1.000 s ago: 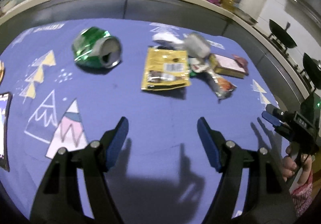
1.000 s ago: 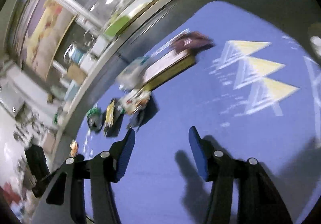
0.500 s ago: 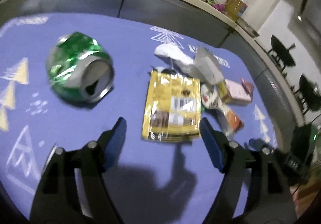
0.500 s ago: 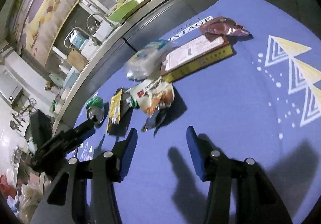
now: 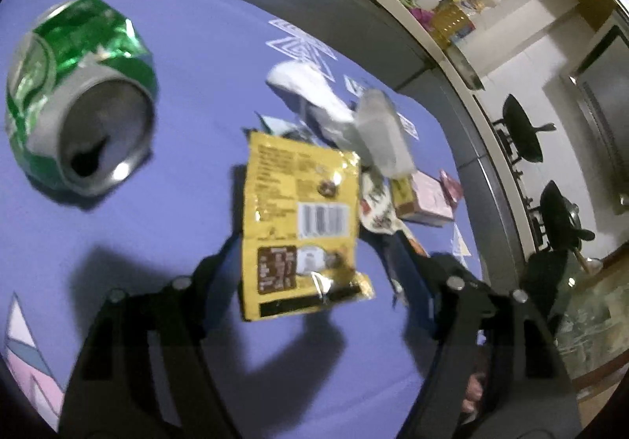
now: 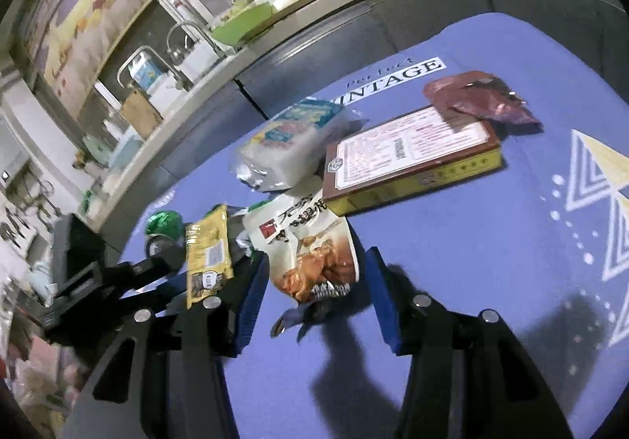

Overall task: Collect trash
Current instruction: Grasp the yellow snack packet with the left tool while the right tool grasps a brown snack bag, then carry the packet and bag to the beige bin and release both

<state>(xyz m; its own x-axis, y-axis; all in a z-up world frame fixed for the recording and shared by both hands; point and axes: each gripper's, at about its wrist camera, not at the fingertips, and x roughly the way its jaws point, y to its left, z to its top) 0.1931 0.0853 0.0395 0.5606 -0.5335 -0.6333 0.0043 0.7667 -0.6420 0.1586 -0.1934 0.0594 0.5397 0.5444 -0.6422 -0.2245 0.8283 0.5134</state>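
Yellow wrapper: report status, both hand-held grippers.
Left hand-held gripper open, just closing, straddling yellow wrapper. Right hand-held gripper open around snack pouch. Green can clear, alongside.

Dim, blurred fisheye views; hard shadows, dark bowed corners.

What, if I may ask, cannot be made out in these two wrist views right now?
- Left wrist: whether the left gripper pads touch the yellow wrapper; wrapper and blur hide them.
- Left wrist: the yellow wrapper's small print; motion blur.
- Right wrist: the green can, small and partly behind the wrapper.
- Right wrist: the snack bag's lower end, in shadow between the right gripper fingers.
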